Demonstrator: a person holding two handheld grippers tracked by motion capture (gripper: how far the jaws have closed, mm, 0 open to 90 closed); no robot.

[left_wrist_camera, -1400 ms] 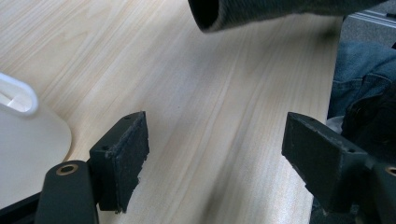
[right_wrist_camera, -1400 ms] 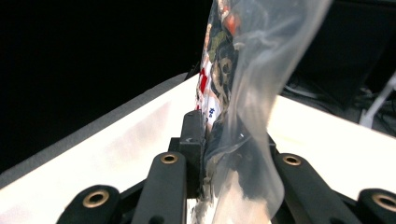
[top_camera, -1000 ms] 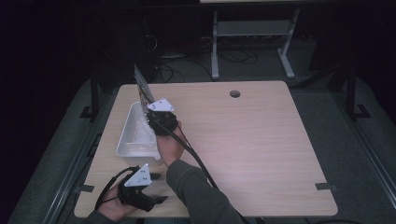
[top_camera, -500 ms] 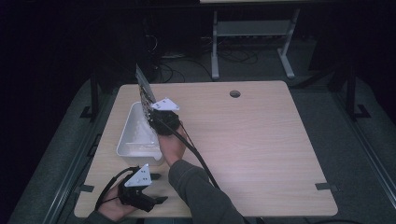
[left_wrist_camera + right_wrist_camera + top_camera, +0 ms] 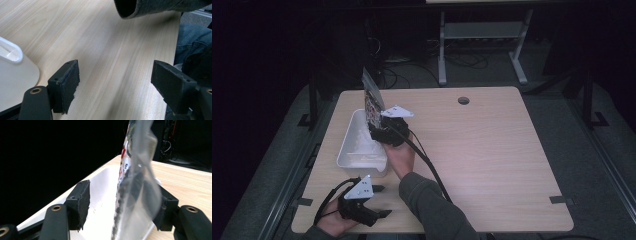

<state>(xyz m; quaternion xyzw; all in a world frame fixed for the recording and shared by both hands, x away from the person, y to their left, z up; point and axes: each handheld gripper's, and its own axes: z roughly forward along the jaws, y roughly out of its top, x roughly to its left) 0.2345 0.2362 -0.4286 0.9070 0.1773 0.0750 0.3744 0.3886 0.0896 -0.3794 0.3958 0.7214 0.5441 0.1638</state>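
Observation:
A clear plastic bag with red and black print stands upright over the far end of a white bin. My right gripper is at the bag's lower part. In the right gripper view the bag hangs between the jaws of that gripper, which have just been opening. The left pad stands apart from the bag, while the right pad is partly hidden behind it. My left gripper rests near the table's front left corner, open with only bare wood between its jaws.
The bin lies along the left edge of the wooden table. A round cable hole sits at the far middle. The right forearm's sleeve crosses above the left gripper. Dark floor and a desk frame lie beyond.
The right gripper and the bag have edged slightly to the right over the bin. The left gripper has not moved.

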